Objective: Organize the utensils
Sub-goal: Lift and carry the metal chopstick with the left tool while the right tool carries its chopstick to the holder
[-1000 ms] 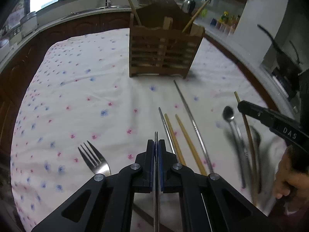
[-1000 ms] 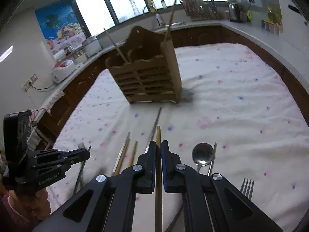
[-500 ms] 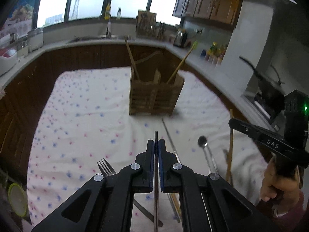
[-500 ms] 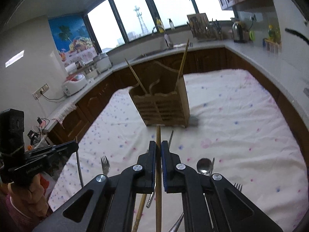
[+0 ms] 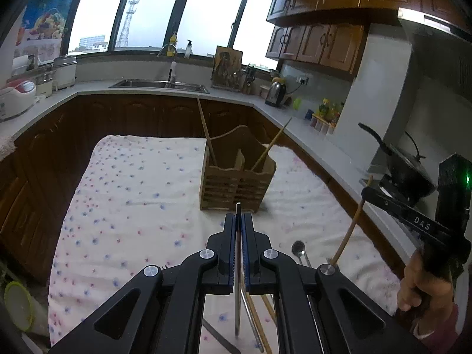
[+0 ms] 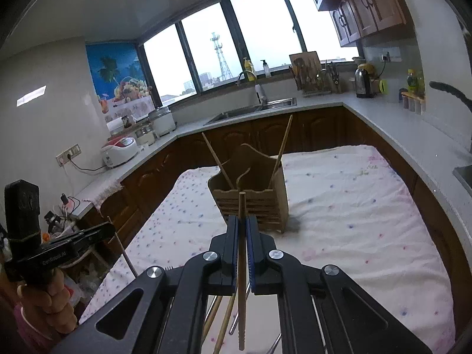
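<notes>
So far we have only a small start on the sorting: the wooden utensil holder (image 5: 237, 181) on the flowered cloth (image 5: 132, 200) carries just two wooden chopsticks, one leaning out of its left side (image 5: 205, 131) and one out of its right (image 5: 273, 144). Our left gripper (image 5: 239, 221) is clamped on a metal chopstick (image 5: 237, 292), held in the air short of the holder and pointing toward its front. Our right gripper (image 6: 242, 230) is likewise closed on a wooden chopstick (image 6: 242, 280), also raised in front of the holder. Nearer to us than the holder, more pieces lie on the cloth: a spoon (image 5: 298, 249), a few more chopsticks, and what looks like a fork's tines to the right. We judge that both held sticks await dropping in, and most of the work remains.
</notes>
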`<state>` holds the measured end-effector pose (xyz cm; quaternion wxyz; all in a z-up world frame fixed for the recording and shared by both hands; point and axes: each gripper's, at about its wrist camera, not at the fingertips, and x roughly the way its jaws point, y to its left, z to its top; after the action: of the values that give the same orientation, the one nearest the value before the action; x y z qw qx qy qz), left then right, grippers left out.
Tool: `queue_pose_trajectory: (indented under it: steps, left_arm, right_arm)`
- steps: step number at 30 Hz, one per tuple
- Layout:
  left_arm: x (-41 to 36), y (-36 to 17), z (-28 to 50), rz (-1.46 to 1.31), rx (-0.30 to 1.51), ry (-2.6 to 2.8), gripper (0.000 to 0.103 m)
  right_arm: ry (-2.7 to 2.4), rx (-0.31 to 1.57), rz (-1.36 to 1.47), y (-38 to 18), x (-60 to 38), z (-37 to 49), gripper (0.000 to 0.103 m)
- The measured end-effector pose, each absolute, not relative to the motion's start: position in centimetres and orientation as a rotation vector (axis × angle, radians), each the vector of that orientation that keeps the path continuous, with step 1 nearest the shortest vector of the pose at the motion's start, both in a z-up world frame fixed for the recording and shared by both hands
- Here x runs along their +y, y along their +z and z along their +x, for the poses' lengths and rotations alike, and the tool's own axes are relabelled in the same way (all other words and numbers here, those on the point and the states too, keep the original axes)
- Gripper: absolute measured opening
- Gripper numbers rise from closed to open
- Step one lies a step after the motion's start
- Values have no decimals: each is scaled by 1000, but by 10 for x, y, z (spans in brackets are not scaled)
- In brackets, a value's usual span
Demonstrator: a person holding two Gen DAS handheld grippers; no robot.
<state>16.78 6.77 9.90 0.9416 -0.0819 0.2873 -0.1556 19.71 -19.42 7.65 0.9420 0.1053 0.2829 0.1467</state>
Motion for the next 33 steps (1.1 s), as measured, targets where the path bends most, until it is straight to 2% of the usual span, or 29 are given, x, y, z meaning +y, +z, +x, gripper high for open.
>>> queue_pose_trajectory:
  steps: [17,33]
  left_arm:
    - [77,110,189,-218,501,-295,1]
    - [87,139,259,-248,347,-272,2]
  right_arm:
    - [275,532,235,83,-202,214,5]
    - [228,342,272,137,-210,294,5]
